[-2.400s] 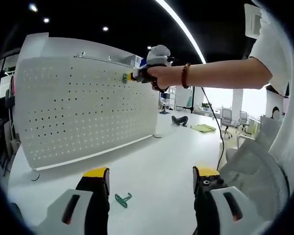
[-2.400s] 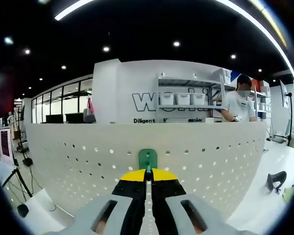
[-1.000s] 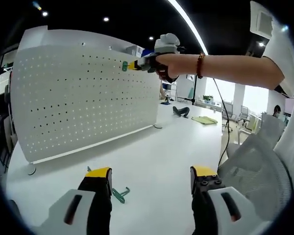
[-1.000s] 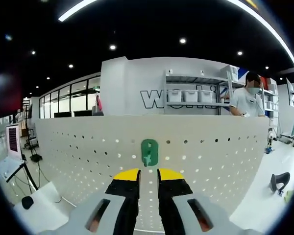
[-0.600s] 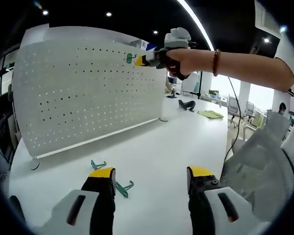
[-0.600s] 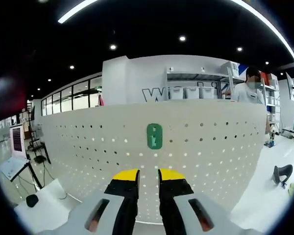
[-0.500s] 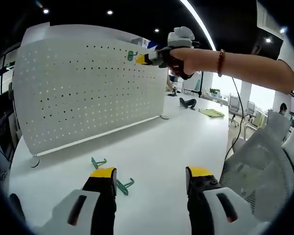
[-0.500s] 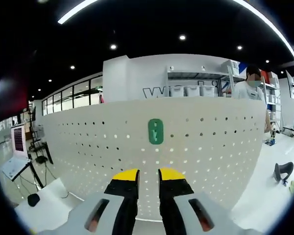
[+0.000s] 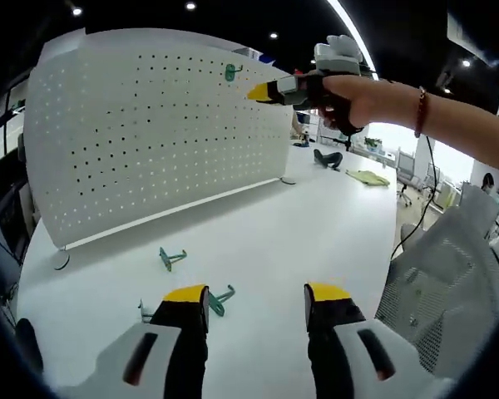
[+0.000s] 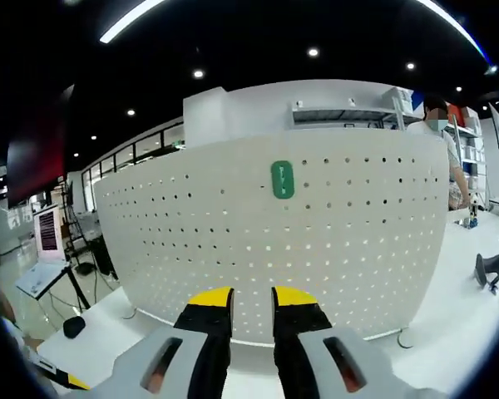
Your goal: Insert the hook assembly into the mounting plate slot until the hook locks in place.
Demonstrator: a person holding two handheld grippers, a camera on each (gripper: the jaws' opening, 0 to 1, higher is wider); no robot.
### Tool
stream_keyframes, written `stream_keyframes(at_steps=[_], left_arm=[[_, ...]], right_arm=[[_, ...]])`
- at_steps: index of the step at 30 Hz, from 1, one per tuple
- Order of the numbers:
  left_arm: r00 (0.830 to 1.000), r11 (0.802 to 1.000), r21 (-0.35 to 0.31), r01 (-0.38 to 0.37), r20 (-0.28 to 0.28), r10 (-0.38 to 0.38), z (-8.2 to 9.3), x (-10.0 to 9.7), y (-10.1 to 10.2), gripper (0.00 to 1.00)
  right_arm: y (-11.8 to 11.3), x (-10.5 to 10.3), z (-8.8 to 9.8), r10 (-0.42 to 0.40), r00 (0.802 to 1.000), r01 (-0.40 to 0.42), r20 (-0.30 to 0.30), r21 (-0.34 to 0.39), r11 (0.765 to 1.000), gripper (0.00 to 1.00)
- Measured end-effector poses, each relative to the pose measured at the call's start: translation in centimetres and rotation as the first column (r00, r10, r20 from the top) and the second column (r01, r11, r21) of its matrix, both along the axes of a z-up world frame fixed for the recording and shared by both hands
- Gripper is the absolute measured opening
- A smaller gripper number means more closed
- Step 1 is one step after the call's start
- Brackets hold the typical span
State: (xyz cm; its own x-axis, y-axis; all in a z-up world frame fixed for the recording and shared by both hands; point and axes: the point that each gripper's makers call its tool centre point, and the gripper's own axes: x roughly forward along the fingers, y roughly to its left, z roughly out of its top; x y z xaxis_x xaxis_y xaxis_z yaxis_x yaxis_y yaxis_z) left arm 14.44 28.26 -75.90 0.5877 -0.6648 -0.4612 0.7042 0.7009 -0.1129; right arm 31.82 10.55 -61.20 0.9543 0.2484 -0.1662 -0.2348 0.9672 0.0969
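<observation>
A green hook (image 10: 282, 179) hangs near the top of the white pegboard (image 10: 341, 249), which stands upright on the white table (image 9: 283, 241). My right gripper (image 10: 252, 298) is drawn back from the board, open a little, with nothing between its yellow tips. In the left gripper view the same hook (image 9: 230, 73) sits on the pegboard (image 9: 133, 133), and the hand-held right gripper (image 9: 254, 92) hovers just right of it without touching. My left gripper (image 9: 256, 295) is open low over the table. Two loose green hooks (image 9: 170, 258) (image 9: 220, 299) lie ahead of it.
A mesh chair (image 9: 432, 291) stands at the right by the table edge. A black object (image 9: 326, 158) and a yellow-green cloth (image 9: 368, 176) lie at the far end of the table. A person (image 10: 445, 150) stands behind the board by shelves.
The right gripper, shut on the hook at the board 2.4 s ago, has let go and backed away; the hook stays on the board. The left view has dipped toward the table.
</observation>
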Motion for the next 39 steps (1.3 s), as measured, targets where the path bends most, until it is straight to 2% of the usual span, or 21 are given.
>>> stream_keyframes(at_steps=[3,9,15,18,23,28,37,39], left_arm=[[1.0,1.0,0.03,-0.005,-0.009,0.005,-0.5,0.2,0.3,0.44],[0.999,0.999,0.026,-0.019,-0.034,0.02,-1.2,0.6,0.1,0.39],[0.998,0.999,0.05,-0.014,-0.054,0.017,-2.1,1.1,-0.5,0.35],[0.998,0.998,0.069,-0.014,-0.059,0.018,-2.7,1.6,-0.7,0.37],[0.996,0.996,0.083,-0.018,-0.081,0.025,-3.4,2.0,-0.8,0.31],[0.994,0.993,0.104,-0.048,-0.093,0.057,-4.0,2.7,-0.4,0.3],[0.981,0.988,0.11,-0.108,-0.152,0.124,-5.3,2.9,0.1,0.27],[0.981,0.987,0.121,-0.105,-0.15,0.123,-5.6,3.0,0.0,0.26]], right_arm=[[0.2,-0.8,-0.4,0.018,1.0,-0.018,-0.004,0.002,1.0,0.17],[0.4,-2.1,-1.3,0.061,0.998,-0.061,-0.013,0.003,0.998,0.17],[0.8,-3.4,-3.2,0.086,0.995,-0.085,-0.046,0.015,0.996,0.18],[1.2,-4.1,-3.8,0.098,0.994,-0.097,-0.055,0.025,0.995,0.17],[2.3,-5.8,-5.4,0.132,0.988,-0.131,-0.082,0.023,0.991,0.17],[2.2,-7.2,-6.6,0.143,0.984,-0.139,-0.109,0.039,0.989,0.17],[2.0,-9.7,-7.1,0.139,0.984,-0.132,-0.11,0.071,0.989,0.17],[1.9,-10.2,-7.4,0.135,0.984,-0.126,-0.117,0.082,0.989,0.17]])
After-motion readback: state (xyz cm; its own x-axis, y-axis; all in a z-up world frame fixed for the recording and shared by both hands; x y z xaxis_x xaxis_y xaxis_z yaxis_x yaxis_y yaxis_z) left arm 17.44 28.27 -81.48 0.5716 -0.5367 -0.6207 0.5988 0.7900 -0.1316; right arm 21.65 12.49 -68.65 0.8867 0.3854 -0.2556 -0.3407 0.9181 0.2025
